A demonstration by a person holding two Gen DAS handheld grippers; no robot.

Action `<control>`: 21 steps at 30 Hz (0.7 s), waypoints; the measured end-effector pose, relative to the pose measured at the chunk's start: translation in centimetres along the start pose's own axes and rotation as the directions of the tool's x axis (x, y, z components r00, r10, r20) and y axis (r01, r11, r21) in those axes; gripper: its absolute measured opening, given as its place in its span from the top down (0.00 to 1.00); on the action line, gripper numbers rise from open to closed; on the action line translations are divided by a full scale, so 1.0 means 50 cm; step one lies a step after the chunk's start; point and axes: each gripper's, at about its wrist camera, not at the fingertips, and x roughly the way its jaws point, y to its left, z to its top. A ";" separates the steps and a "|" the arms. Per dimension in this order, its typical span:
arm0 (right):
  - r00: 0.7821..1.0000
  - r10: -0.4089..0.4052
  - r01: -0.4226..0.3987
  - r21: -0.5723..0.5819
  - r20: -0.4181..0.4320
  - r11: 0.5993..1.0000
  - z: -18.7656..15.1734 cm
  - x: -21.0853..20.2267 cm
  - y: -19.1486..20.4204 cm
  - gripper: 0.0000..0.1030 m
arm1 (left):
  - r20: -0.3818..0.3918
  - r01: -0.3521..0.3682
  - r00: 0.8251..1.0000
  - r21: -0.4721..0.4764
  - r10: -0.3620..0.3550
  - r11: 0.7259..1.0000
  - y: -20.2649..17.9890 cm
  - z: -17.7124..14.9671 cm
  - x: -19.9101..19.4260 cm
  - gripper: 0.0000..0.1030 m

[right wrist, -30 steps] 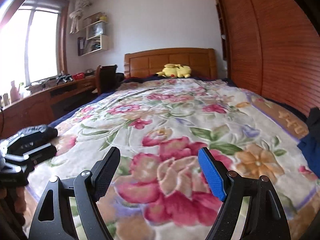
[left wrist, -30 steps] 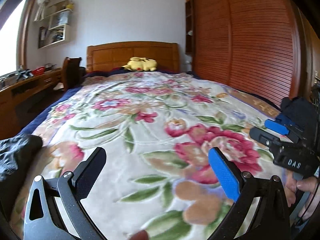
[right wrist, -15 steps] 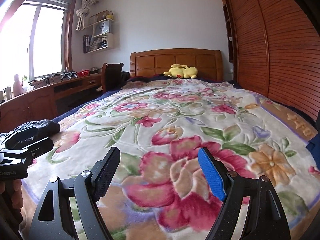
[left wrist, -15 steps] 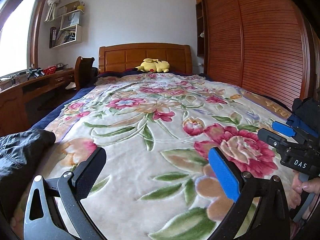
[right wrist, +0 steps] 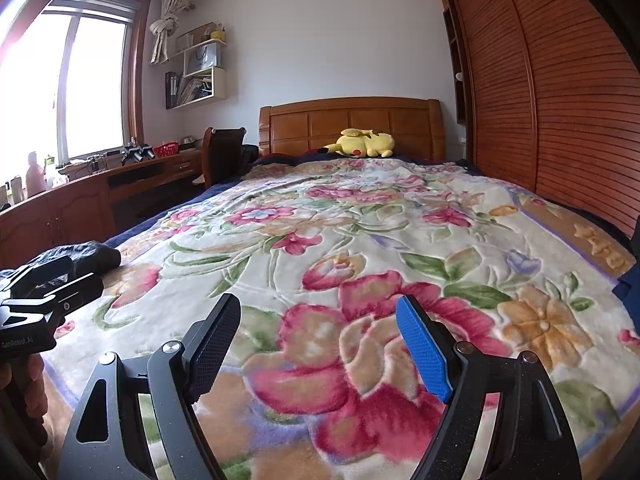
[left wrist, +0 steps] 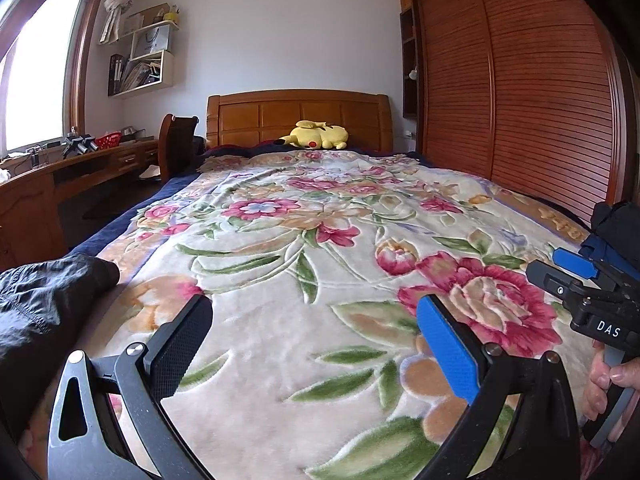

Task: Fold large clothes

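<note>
Both grippers released over floral blanket (left wrist: 280,320).
Left gripper (left wrist: 316,336), right gripper (right wrist: 320,340) spread empty; "DAS" label at right edge; black garment (left wrist: 44,300) lower left.

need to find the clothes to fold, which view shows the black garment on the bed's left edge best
The left wrist view: the black garment fills the lower left, its creases plain. In the right wrist view it is a small dark lump, partly hidden behind the left hand-held gripper.

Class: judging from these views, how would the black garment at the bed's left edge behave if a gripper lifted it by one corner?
The black garment lies crumpled and creased, so it would probably hang limp. Its faint sheen suggests thin, possibly slippery fabric, likely light.
</note>
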 end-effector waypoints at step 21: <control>1.000 0.003 -0.003 0.005 0.010 1.000 0.001 -0.005 0.020 0.21 | 0.012 -0.009 1.000 0.007 0.009 1.000 0.008 0.000 -0.008 0.01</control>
